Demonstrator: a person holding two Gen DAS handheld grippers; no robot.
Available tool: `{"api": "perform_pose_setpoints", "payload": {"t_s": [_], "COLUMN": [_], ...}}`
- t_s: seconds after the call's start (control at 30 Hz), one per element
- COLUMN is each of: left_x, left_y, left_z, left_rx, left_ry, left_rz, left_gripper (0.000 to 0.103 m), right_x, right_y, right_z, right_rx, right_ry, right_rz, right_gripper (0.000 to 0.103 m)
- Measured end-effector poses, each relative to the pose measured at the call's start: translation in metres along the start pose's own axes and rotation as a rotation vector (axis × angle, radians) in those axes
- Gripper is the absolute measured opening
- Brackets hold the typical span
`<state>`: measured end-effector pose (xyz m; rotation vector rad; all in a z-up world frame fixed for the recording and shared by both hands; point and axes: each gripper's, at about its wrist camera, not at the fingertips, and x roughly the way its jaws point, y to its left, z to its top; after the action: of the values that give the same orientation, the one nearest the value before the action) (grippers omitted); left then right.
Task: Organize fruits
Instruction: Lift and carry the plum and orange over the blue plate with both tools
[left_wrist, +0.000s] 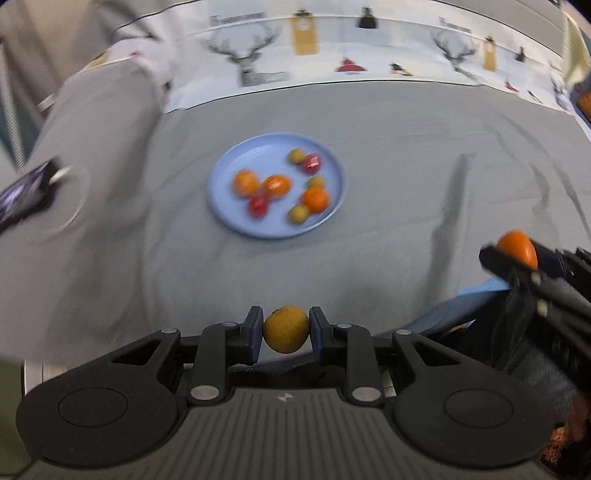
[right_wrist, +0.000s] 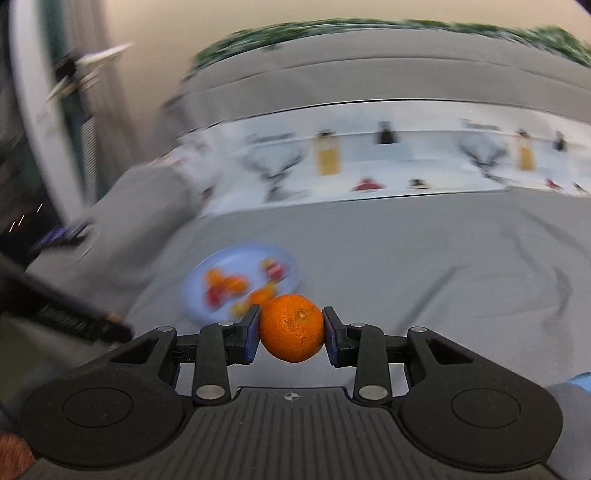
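A light blue plate (left_wrist: 225, 173) lies on the grey cloth and holds several small fruits: orange, red and yellow-green ones. My left gripper (left_wrist: 286, 334) is shut on a small yellow-brown fruit (left_wrist: 286, 334), well short of the plate. My right gripper (right_wrist: 291, 333) is shut on an orange mandarin (right_wrist: 291, 333). It also shows at the right edge of the left wrist view, with the mandarin (left_wrist: 517, 245) in it. The plate is blurred in the right wrist view (right_wrist: 195, 284), ahead and to the left.
The grey cloth (left_wrist: 406, 184) covers a soft surface with folds on the right. A white band printed with deer and small figures (left_wrist: 258, 62) runs along the back. A dark phone-like object (left_wrist: 26, 192) lies at the left on a grey cushion.
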<state>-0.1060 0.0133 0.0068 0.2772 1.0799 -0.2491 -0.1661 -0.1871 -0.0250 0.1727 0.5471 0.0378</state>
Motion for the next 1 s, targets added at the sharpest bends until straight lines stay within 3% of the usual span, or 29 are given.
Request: {"api": "perform_pose_setpoints", "payload": {"t_s": [0.13,0.4,0.6,1.0], "left_x": [-0.017,-0.037,-0.034,0.002], "left_y": [0.018,0.025,0.021,0.025], "left_z": [-0.028,-0.050,-0.047,-0.032], "left_rx": [-0.055,-0.093,-0.064,-0.057], "left_ry": [-0.037,-0.101,-0.112,-0.035], "left_rz": [0.003,-0.014,-0.030,-0.024], "left_gripper": [0.029,0.029,0.029,0.029], "right_x": [-0.014,-0.024,-0.018,0.012], "right_y": [0.044,0.086,0.082,0.073], "right_z": [-0.011,-0.018,-0.017,-0.020], "right_rx": [-0.134,-0.308,-0.294,-0.267], "right_ry": [0.015,0.023,0.043,0.124], "right_rz": [0.045,0.071,0.046,0.063], "right_gripper": [0.036,0.036,0.036,0.036]}}
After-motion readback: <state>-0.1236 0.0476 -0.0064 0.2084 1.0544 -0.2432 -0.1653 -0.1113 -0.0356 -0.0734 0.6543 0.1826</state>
